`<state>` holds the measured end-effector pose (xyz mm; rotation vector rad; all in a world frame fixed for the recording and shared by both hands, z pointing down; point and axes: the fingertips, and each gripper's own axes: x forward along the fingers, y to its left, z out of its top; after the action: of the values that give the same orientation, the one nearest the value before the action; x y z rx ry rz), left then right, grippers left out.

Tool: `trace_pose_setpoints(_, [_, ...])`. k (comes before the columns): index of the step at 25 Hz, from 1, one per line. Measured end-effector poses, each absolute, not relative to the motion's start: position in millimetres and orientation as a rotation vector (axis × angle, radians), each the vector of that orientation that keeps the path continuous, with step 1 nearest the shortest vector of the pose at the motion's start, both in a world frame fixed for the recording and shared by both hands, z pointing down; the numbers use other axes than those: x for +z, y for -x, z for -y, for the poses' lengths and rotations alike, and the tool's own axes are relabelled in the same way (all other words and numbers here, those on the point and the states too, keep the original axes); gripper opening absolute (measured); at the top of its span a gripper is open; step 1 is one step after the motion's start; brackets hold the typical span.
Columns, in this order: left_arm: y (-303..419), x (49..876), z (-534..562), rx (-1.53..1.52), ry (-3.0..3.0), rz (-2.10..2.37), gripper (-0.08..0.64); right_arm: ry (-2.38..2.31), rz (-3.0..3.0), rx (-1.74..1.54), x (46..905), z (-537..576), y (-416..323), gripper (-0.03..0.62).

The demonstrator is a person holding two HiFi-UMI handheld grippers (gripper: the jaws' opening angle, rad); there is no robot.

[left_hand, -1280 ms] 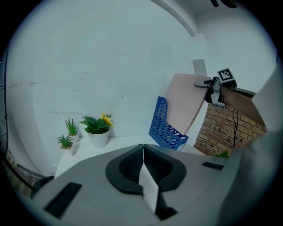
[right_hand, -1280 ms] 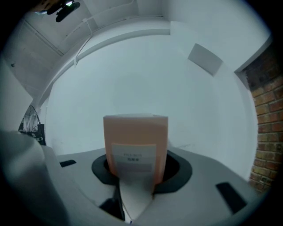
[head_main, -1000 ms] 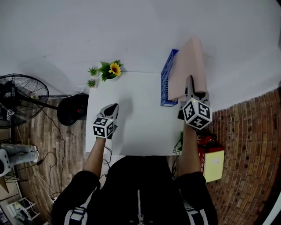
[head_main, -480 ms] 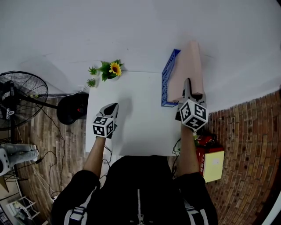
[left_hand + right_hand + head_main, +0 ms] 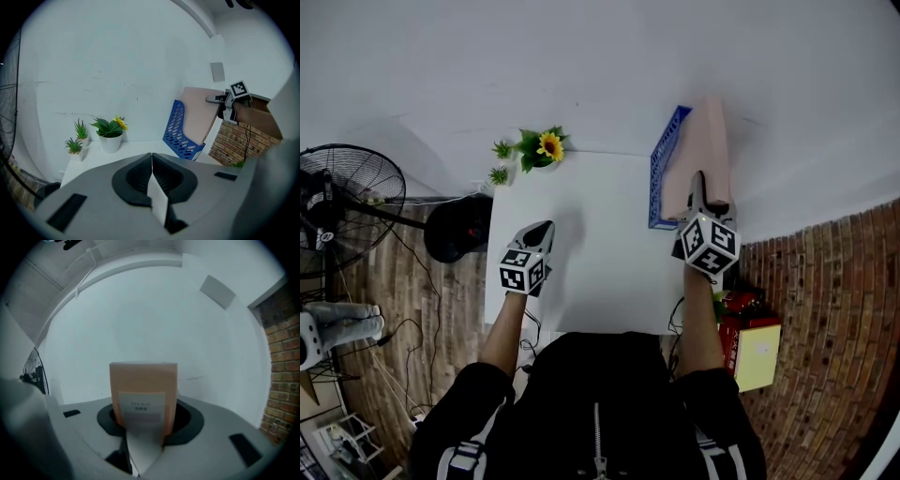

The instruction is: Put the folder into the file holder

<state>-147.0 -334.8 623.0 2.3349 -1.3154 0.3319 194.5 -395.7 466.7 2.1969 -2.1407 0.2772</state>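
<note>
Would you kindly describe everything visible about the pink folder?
The folder is a thick, pale pink box type, apparently cardboard, with a white label on its spine. It stands on edge, tilted, its spine clamped by the right gripper. Its lower part seems inside the blue file holder at the right rear of the table.

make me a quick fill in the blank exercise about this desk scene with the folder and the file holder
1. The file holder on the white table is ____ in colour.
2. The right gripper is shut on the ____.
3. The left gripper has its jaws shut on ____.
4. The flower at the table's far corner is ____.

Missing words: blue; folder; nothing; yellow.
</note>
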Motion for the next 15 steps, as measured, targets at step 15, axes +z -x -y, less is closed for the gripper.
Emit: trace_pose_setpoints(15, [165.3, 632.5, 325.2, 0.341, -2.282, 1.359, 0.025, -2.166, 2.109, 0.298, 496.8, 406.3, -184.7, 0.173])
